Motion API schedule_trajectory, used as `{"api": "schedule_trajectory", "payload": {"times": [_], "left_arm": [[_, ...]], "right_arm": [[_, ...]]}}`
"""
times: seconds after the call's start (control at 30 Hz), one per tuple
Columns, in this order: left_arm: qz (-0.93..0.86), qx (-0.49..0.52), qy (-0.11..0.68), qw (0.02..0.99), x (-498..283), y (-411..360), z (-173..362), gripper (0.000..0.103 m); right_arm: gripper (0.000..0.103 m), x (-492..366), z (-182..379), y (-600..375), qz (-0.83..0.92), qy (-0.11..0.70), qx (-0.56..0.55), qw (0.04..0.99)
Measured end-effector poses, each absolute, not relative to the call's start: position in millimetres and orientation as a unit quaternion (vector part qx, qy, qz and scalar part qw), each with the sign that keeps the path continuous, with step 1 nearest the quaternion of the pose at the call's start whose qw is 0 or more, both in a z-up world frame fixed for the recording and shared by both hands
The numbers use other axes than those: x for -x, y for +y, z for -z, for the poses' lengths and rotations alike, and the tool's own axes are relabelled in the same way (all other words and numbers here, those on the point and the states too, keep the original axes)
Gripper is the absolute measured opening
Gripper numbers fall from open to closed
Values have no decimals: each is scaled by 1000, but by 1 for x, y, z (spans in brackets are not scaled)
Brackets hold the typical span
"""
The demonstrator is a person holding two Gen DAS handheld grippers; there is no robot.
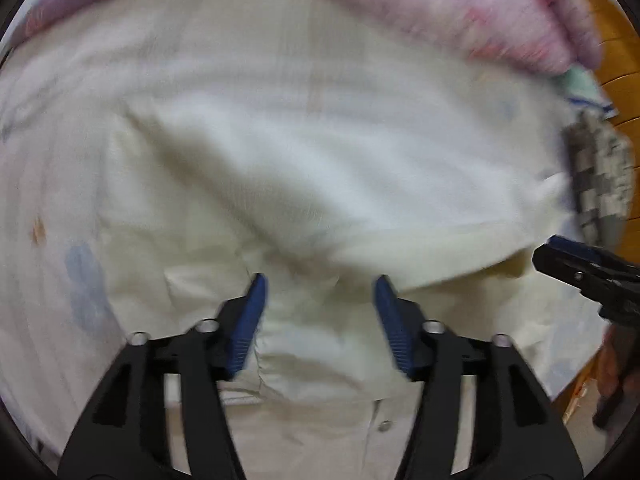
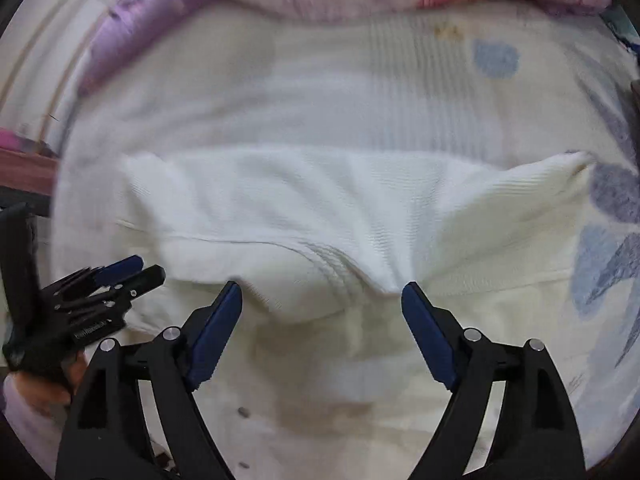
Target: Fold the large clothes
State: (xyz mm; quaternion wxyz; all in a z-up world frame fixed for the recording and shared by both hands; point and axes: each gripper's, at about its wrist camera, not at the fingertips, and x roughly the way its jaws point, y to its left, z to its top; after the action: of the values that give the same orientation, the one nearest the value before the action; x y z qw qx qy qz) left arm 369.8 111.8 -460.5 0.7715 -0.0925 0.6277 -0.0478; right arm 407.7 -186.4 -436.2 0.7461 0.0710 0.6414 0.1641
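A large cream-white garment (image 1: 304, 184) lies spread on a bed, with a ribbed upper layer folded over a smoother lower part that has a small button (image 1: 385, 424). My left gripper (image 1: 320, 284) is open just above the fabric, holding nothing. In the right wrist view the same garment (image 2: 320, 208) fills the middle, its folded edge bulging toward me. My right gripper (image 2: 322, 292) is open above that edge and empty. The right gripper also shows at the right edge of the left wrist view (image 1: 576, 268), and the left gripper at the lower left of the right wrist view (image 2: 120, 276).
The bed sheet (image 2: 608, 248) is pale with blue flower prints. A pink-purple quilt (image 1: 460, 8) is bunched along the far side. A checked cloth (image 1: 600, 172) and wooden floor (image 1: 624, 80) lie beyond the bed's right edge.
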Motion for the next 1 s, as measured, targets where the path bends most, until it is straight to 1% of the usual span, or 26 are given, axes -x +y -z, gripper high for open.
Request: {"api": "schedule_trajectory", "payload": {"times": [0.07,0.13,0.2,0.27,0.3,0.33,0.37,0.43,0.5,0.57,0.6,0.63,0.83,0.87,0.9,0.97,1.0], "left_arm": [[52,107,616,779,-384,123,446,69],[37,123,602,788,-405,139,449,69],[5,121,601,790,-429,150,469,68],[-1,133,590,797,-445,163,489,68],[-7,139,597,790,-453,170,510,68],[-22,145,622,769,-453,176,532,67],[-37,157,642,749,-453,182,549,60],[-40,153,627,763,-443,183,535,60],[-50,127,633,762,-424,182,525,60],[-52,137,638,756,-407,188,542,60],[-46,143,631,761,-403,190,549,60],[-45,141,624,768,-401,189,551,60],[-59,148,628,761,-398,186,538,65],[-59,149,630,760,-398,186,538,66],[-63,148,635,756,-398,187,535,72],[-74,146,639,752,-393,192,527,81],[-74,149,639,751,-390,194,520,82]], "right_arm": [[88,-427,431,-203,-134,627,-62,765],[88,-454,442,-222,-81,621,-40,778],[87,-477,464,-232,-57,641,-42,764],[74,-490,494,-240,-56,668,-64,740],[72,-492,520,-249,-47,701,-90,706],[65,-486,532,-258,-36,712,-108,693],[57,-482,532,-264,-36,702,-121,701],[52,-468,515,-275,-22,692,-124,711],[53,-448,507,-286,0,685,-129,717],[57,-436,535,-292,-8,693,-139,707],[59,-434,541,-294,-12,680,-147,719],[62,-434,539,-295,-10,674,-152,723],[62,-453,523,-279,10,699,-117,705],[65,-454,517,-279,14,701,-123,703],[67,-452,508,-280,17,697,-134,704],[80,-448,490,-289,23,683,-159,712],[83,-446,481,-293,31,677,-171,715]]}}
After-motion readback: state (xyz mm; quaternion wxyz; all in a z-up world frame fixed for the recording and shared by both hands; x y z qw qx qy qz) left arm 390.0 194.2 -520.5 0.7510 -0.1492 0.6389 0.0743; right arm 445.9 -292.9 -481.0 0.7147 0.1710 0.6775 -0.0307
